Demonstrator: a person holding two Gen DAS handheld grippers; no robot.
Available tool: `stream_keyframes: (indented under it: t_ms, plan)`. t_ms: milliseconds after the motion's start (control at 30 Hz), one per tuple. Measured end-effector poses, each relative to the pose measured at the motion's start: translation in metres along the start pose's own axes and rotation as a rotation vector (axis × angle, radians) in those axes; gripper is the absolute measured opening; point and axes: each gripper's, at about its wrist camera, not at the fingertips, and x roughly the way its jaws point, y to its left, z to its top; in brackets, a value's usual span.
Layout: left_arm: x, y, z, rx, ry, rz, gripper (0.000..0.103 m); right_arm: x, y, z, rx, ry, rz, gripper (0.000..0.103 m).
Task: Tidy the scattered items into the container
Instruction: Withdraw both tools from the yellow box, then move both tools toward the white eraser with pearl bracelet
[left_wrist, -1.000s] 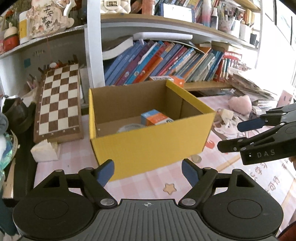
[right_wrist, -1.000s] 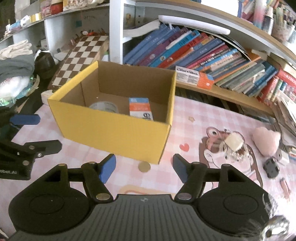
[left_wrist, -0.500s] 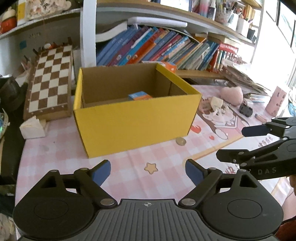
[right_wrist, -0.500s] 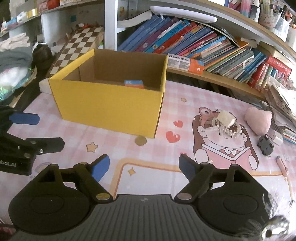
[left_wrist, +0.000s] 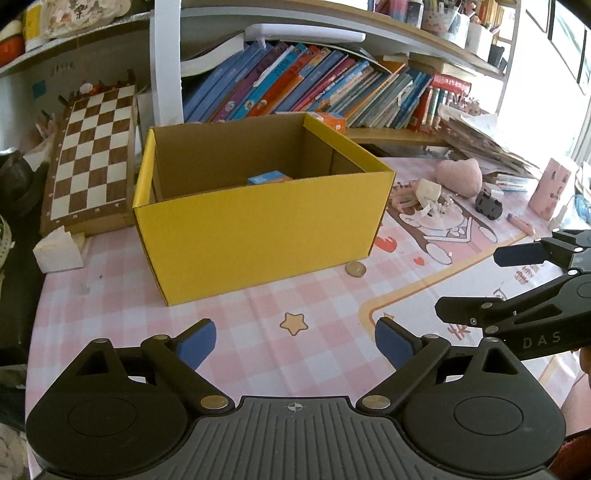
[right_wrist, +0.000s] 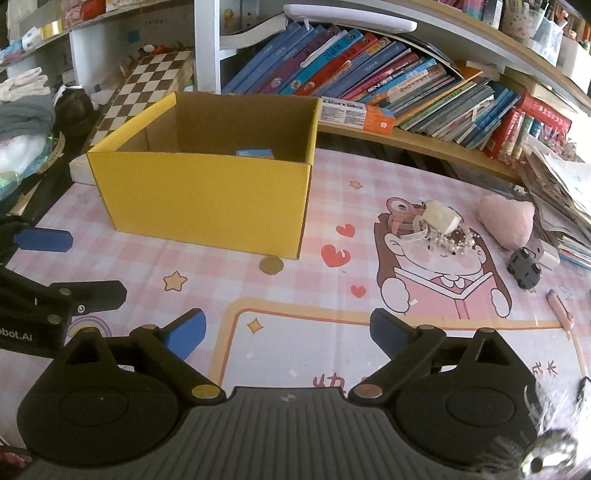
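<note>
Left wrist view: the left gripper (left_wrist: 294, 341) hangs over a pink checked table mat (left_wrist: 258, 332), its blue-padded jaws spreading apart with nothing between them. Straight ahead stands an open yellow cardboard box (left_wrist: 258, 229), brown inside, and the top of a small blue and orange carton (left_wrist: 269, 177) shows above its front wall, lying inside. A coin (left_wrist: 355, 268) lies on the mat just beside the box's front right corner. To the right of the box, well apart from it, are scattered a white and pink hair ornament (left_wrist: 424, 192), a pink heart-shaped cushion (left_wrist: 460, 175), a small black toy car (left_wrist: 488, 205) and a pink pen (left_wrist: 521, 223). The right gripper (left_wrist: 476, 280) reaches in from the right edge. A chessboard (left_wrist: 92, 155) leans behind the box on the left, below a shelf of tilted books (left_wrist: 314, 88).

Right wrist view: the right gripper (right_wrist: 287, 330) is over the mat's cartoon print (a child reading), its jaws also opening, empty. The box (right_wrist: 207, 206) stands ahead on the left with the carton (right_wrist: 255, 153) inside, the coin (right_wrist: 271, 265) by its near right corner. The ornament (right_wrist: 436, 221), cushion (right_wrist: 508, 219), toy car (right_wrist: 524, 267) and pen (right_wrist: 559, 308) lie on the right. The left gripper (right_wrist: 79, 267) enters from the left edge.
</note>
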Motion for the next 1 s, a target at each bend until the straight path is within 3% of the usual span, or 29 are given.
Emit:
stream_keyframes:
  t_ms: [433, 1000]
  plan:
    - [0.008, -0.027, 0.011, -0.046, 0.002, 0.099, 0.095, 0.017, -0.021, 0.007, -0.077, 0.008, 0.094, 0.097]
    - [0.04, -0.104, 0.035, -0.047, 0.038, 0.157, 0.095, 0.027, -0.112, 0.002, -0.046, 0.033, 0.161, 0.097]
